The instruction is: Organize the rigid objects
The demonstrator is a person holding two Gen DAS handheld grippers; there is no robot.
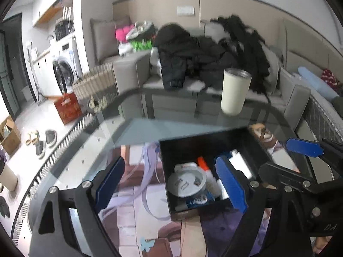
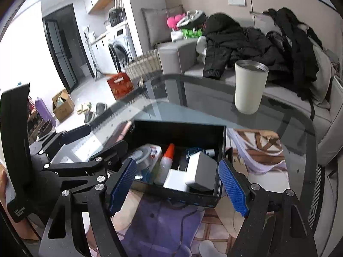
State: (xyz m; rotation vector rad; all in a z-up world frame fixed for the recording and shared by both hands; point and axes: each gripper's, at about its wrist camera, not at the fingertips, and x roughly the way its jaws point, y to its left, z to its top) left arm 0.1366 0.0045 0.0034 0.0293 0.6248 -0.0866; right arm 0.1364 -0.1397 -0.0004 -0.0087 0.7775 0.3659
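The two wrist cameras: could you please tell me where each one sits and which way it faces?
Left wrist: on the left tongs, open, facing the black box and sofa; the right tongs show at right.
Right wrist: on the right tongs, open around the box; the left tongs show at left.
Shared: box, cream tumbler, glass table.

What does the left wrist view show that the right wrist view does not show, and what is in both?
Only the left wrist view: the round grey lid seen in full from above, and the right tongs entering from the right edge.

Only the right wrist view: the white charger block lying on top of the contents, the whole glue bottle with orange cap, and the left tongs at the left.

Both: the black box on the glass table, the cream tumbler standing behind it, and both tongs open and empty.
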